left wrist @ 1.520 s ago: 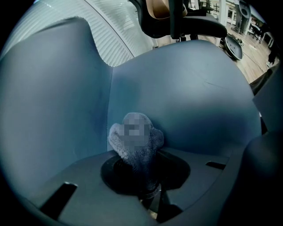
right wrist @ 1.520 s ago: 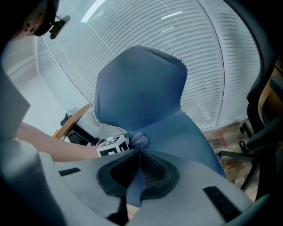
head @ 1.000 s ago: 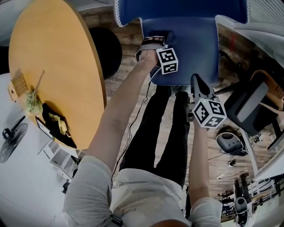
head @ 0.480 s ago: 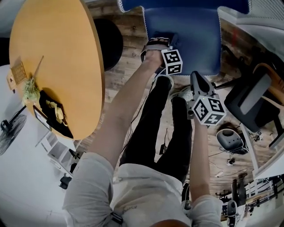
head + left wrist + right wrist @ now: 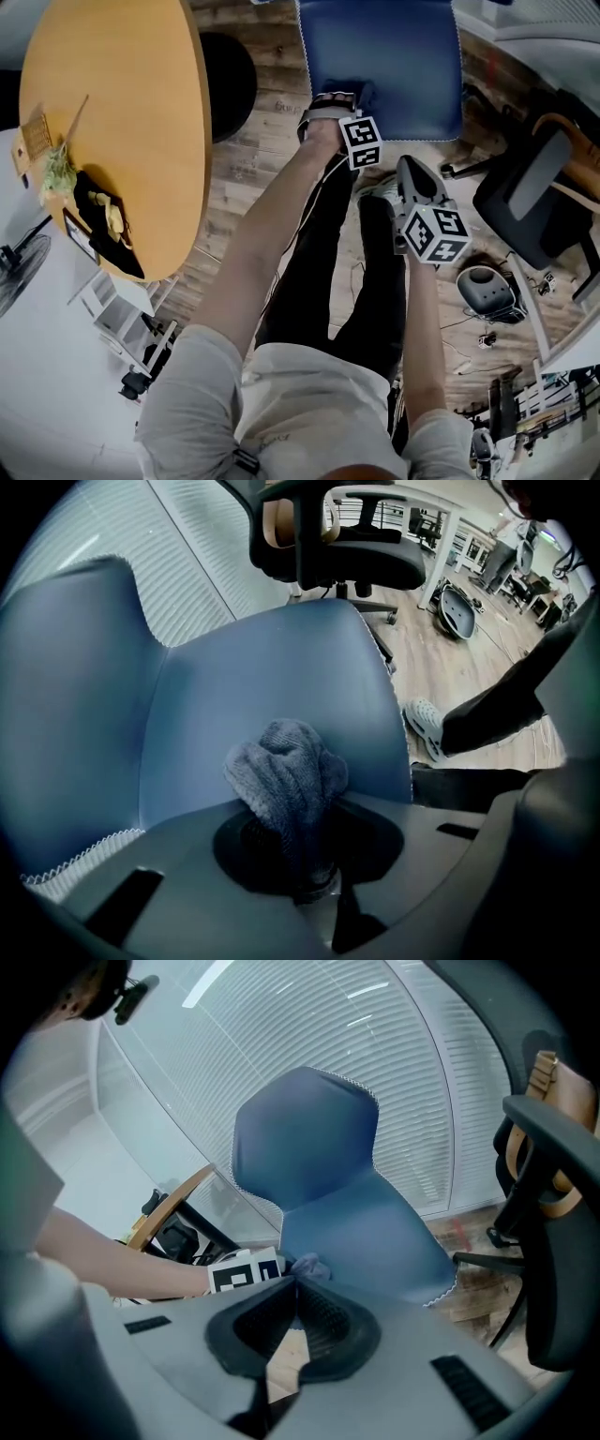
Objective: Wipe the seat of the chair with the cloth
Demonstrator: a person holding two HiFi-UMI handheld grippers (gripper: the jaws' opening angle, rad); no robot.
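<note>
**Cloth clamped in the left fingers at the seat's front edge**

The cloth (image 5: 286, 775) is a grey, bunched wad. It stands up out of the left gripper (image 5: 314, 874), whose fingers are closed tight on its lower end. In the left gripper view its loose top shows against the blue seat (image 5: 272, 686). Whether it is pressed to the surface or held just above it cannot be told. In the head view the wad shows as a dark lump at the near edge of the seat (image 5: 394, 56), toward the person's left corner.

From there almost all of the seat lies ahead of the fingers, running away toward the backrest (image 5: 305, 1138), and off to the person's right. Any wiping stroke would likely have to go forward and across.

The left gripper is plainly the nearer one, being already at the chair. The right gripper (image 5: 410, 169) hangs short of the front edge, over the wooden floor (image 5: 253, 159) beside the person's legs (image 5: 347, 272). Its ribbed fingers (image 5: 323, 1312) are brought together at the tips with nothing between them, and they point toward the chair.

Further out, a round wooden worktop (image 5: 112, 112) lies on the person's left. A black office chair (image 5: 530, 202) stands on the right, well apart from the seat
</note>
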